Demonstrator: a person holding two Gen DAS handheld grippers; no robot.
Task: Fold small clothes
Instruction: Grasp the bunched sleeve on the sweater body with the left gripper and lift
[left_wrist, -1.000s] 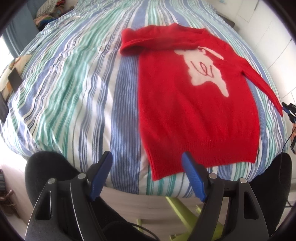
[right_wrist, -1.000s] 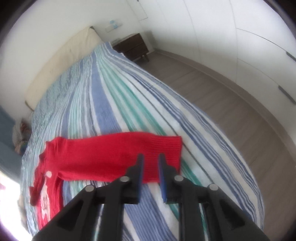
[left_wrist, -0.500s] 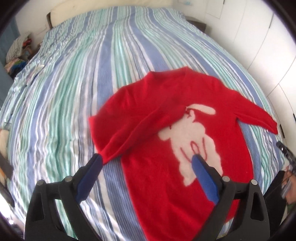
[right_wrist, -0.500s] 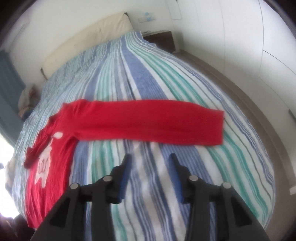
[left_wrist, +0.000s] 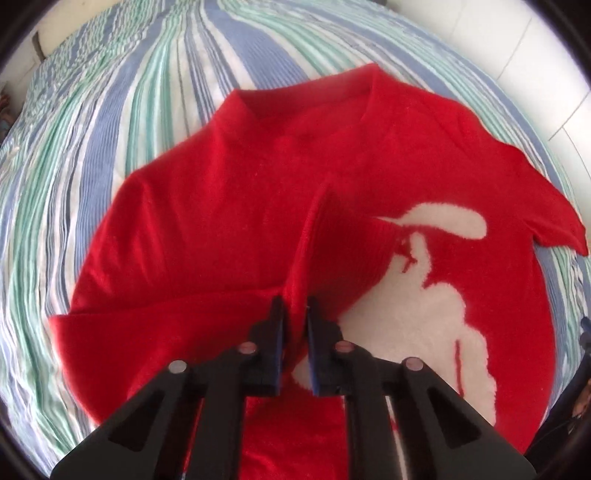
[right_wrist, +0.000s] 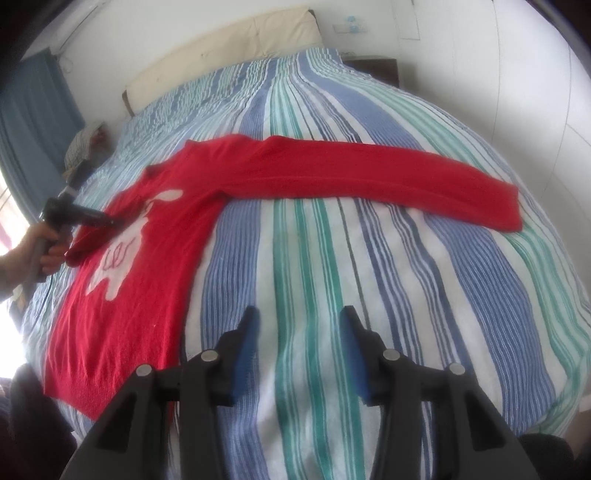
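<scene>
A red sweater (left_wrist: 221, 206) with a white figure (left_wrist: 424, 295) on its front lies flat on the striped bed. My left gripper (left_wrist: 295, 306) is shut on the cuff of the sweater's left sleeve (left_wrist: 332, 236), which is folded over the chest. In the right wrist view the sweater (right_wrist: 147, 266) lies at the left, and its other sleeve (right_wrist: 369, 177) stretches straight out to the right. My right gripper (right_wrist: 299, 321) is open and empty above the bedspread, short of that sleeve. The left gripper (right_wrist: 114, 220) shows there, on the folded sleeve.
The bed has a blue, green and white striped cover (right_wrist: 369, 295). A cream headboard (right_wrist: 221, 48) and a dark nightstand (right_wrist: 373, 66) stand at the far end. White wardrobe doors (right_wrist: 546, 74) line the right side. Clothes (right_wrist: 85, 144) lie at the bed's far left.
My left gripper moved in over the sweater and shut on the folded sleeve's cuff. My right gripper let go of the other sleeve, opened and drew back from it.
</scene>
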